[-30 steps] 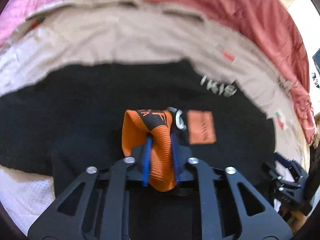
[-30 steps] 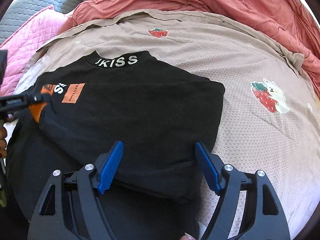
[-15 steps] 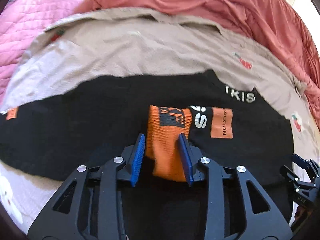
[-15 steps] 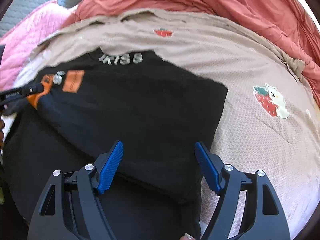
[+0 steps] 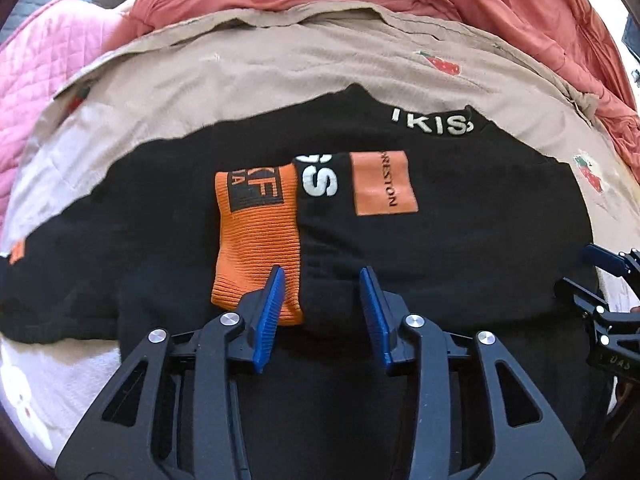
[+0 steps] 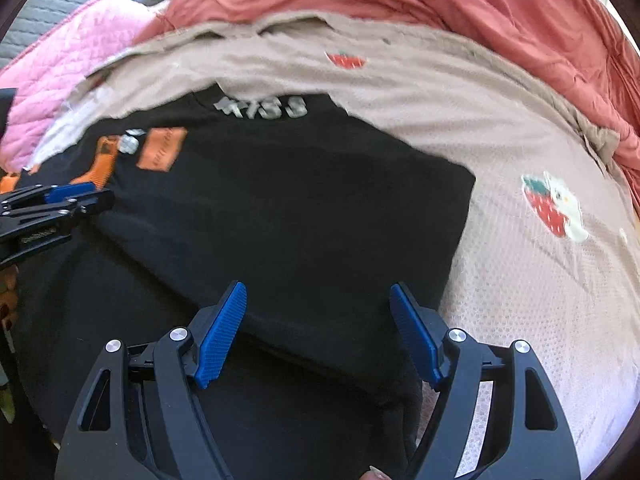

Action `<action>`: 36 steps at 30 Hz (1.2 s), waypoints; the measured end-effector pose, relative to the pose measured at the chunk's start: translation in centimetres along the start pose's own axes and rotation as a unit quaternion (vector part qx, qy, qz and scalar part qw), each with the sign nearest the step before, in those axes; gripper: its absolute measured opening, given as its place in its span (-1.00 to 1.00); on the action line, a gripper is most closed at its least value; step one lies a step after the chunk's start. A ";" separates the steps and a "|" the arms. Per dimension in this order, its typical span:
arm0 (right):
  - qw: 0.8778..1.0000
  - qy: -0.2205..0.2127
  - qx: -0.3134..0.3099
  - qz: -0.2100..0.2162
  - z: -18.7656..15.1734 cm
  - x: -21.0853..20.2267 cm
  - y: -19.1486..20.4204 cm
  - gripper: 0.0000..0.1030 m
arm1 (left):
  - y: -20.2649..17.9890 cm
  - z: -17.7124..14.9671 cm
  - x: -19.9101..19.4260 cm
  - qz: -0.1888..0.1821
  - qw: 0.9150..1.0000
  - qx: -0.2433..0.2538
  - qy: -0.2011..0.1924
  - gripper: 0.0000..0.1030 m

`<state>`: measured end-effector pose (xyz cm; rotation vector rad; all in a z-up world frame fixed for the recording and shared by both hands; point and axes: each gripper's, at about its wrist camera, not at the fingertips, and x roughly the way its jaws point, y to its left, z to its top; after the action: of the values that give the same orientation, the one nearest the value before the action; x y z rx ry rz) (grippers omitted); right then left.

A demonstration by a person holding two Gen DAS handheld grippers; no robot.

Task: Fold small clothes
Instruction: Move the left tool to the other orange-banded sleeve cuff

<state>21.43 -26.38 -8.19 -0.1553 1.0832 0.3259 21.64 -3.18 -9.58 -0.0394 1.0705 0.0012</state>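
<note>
Orange ribbed cuff (image 5: 256,236) is lying flat on the one black sweater (image 5: 460,256), which is spreading across the bed's beige cover (image 5: 248,76). The left gripper (image 5: 320,292) has just been opening its fingers and is holding nothing now, so that sleeve fold looks placed. The right gripper (image 6: 318,312) is hovering wide open, empty. Two grippers, one garment.

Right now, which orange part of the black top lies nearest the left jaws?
The ribbed orange cuff, its lower end right at the left gripper. The flat orange patch lies farther up, nearer the collar lettering.
</note>
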 end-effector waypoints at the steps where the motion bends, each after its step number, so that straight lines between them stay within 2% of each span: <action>1: 1.000 0.006 0.002 0.001 -0.1 0.3 -0.1 0.42 | 0.2 -0.1 0.1 -0.004 1.000 -0.002 0.000 -0.35; 6: 1.000 0.010 -0.001 0.003 -0.4 0.6 -0.1 0.42 | 0.6 -0.4 -0.2 -0.016 1.000 -0.019 -0.008 -0.34; 8: 1.000 0.009 -0.001 0.002 -0.5 0.6 0.0 0.42 | 0.5 -0.6 -0.5 -0.019 1.000 -0.017 -0.009 -0.26; 10: 1.000 0.008 0.000 0.003 -0.5 0.6 0.0 0.42 | 0.4 -0.5 -0.8 -0.022 1.000 -0.016 -0.009 -0.09; 15: 1.000 0.004 0.006 0.012 -0.6 0.4 -0.2 0.43 | 0.2 -0.4 -1.8 -0.021 1.000 -0.017 -0.013 0.01; 17: 1.000 0.002 0.013 0.022 -0.6 0.2 -0.2 0.60 | 0.4 -0.6 -2.2 -0.021 0.999 -0.022 -0.015 0.05; 20: 0.999 -0.006 0.021 0.038 -0.4 -0.1 -0.1 0.61 | 0.9 -0.8 -2.8 -0.019 0.999 -0.027 -0.014 0.11; 24: 0.999 -0.016 0.013 0.034 -0.3 -0.5 0.4 0.62 | 1.5 -1.0 -3.5 -0.015 0.999 -0.033 -0.016 0.18; 26: 0.999 -0.021 0.014 0.033 -0.3 -0.8 0.4 0.69 | 1.8 -1.2 -3.9 -0.010 0.999 -0.035 -0.017 0.21; 36: 0.997 -0.071 0.004 0.028 -0.3 -3.1 1.7 0.86 | 3.0 -1.5 -6.3 -0.003 0.999 -0.039 -0.031 0.69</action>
<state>19.34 -25.42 -5.55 -0.0934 0.9498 0.3782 17.20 -0.09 -4.90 -0.1124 1.0083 0.0388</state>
